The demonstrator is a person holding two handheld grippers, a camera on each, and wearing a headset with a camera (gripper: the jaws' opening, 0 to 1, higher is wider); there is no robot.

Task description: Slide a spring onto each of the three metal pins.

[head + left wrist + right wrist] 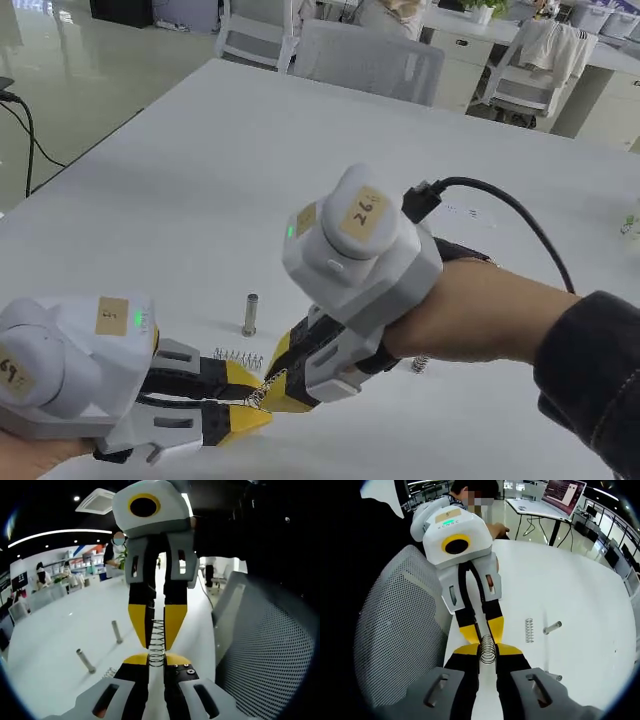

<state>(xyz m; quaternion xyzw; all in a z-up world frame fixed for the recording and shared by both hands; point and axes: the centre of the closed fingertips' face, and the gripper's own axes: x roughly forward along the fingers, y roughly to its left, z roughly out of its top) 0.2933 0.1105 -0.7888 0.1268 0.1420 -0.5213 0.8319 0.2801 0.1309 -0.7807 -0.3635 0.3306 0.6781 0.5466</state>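
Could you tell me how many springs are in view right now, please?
3: the first spring is pinched between the left gripper and right gripper, a second spring lies by the upright pin, a third spring beside the forearm. Others may be hidden.

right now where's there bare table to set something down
Free: the wide table beyond the upright pin, toward the chairs, and left of the pin. Crowded: the near edge, where the left claw and right claw meet on a spring, a loose spring beside them.
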